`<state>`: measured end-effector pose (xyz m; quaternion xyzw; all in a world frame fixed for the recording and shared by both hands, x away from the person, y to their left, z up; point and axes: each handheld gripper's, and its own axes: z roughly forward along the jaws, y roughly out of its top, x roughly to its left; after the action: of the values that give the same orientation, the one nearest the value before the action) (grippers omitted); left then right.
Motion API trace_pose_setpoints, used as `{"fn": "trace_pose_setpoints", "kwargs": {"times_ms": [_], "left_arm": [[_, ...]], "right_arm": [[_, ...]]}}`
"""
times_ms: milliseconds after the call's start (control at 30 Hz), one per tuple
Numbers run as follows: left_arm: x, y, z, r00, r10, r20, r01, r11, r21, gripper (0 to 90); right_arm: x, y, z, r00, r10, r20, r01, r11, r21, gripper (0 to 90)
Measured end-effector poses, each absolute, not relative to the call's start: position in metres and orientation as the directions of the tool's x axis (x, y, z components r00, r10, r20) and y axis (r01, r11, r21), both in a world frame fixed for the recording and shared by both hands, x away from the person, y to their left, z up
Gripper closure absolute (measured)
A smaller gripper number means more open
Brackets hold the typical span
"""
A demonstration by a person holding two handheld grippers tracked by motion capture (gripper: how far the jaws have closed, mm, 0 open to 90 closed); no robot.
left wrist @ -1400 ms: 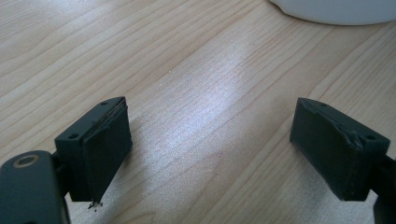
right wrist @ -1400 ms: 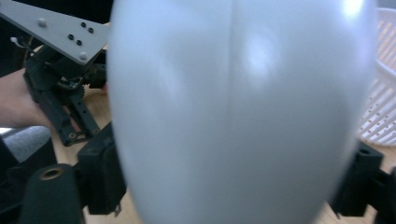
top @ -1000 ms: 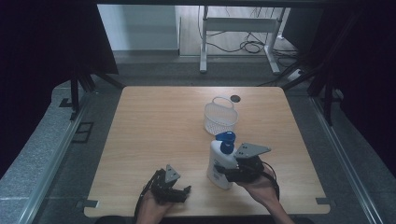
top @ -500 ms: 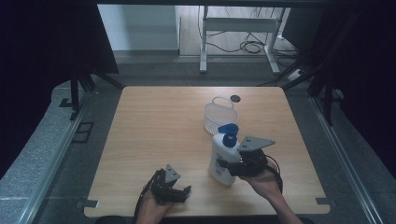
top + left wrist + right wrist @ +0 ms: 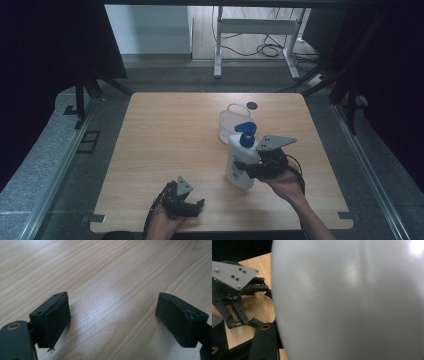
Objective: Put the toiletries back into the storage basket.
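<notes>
A white pump bottle [image 5: 239, 162] with a blue cap [image 5: 245, 134] hangs tilted just above the wooden table [image 5: 165, 130], right of centre. My right gripper [image 5: 248, 167] is shut on its body from the right side. In the right gripper view the bottle's white wall [image 5: 352, 302] sits right against the lens. My left gripper [image 5: 192, 206] rests at the table's front edge, left of the bottle. Its jaws stand wide open [image 5: 112, 315] with bare wood between them.
A white wire basket [image 5: 231, 120] stands just behind the bottle, with a small dark disc [image 5: 251, 105] on the table beyond it. Metal rails run along both sides of the table. A stand and cables [image 5: 260, 45] lie on the floor past the far edge.
The right gripper has carried the bottle up and away from the front edge, closer to the basket. The left gripper has stayed where it was.
</notes>
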<state>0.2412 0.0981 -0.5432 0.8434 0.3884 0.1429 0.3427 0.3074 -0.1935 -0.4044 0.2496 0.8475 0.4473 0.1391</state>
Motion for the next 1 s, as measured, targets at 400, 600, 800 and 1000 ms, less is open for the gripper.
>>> {"fn": "trace_pose_setpoints", "kwargs": {"times_ms": [400,600,800,1000], "left_arm": [[0.241,0.098,-0.543,0.658,0.753,-0.025,0.557,-0.464,0.688,12.0],[0.241,0.098,-0.543,0.658,0.753,-0.025,0.557,-0.464,0.689,12.0],[0.241,0.098,-0.543,0.658,0.753,-0.024,0.557,-0.465,0.688,12.0],[0.241,0.098,-0.543,0.658,0.753,-0.024,0.556,-0.465,0.689,12.0]], "right_arm": [[0.332,-0.195,-0.382,-0.855,0.519,-0.017,0.27,0.473,0.838,37.3],[0.344,-0.193,-0.372,-0.863,0.505,-0.022,0.259,0.479,0.839,37.3],[0.354,-0.192,-0.364,-0.871,0.491,-0.027,0.245,0.481,0.842,37.4],[0.367,-0.191,-0.355,-0.875,0.482,-0.028,0.236,0.478,0.846,37.4]]}}
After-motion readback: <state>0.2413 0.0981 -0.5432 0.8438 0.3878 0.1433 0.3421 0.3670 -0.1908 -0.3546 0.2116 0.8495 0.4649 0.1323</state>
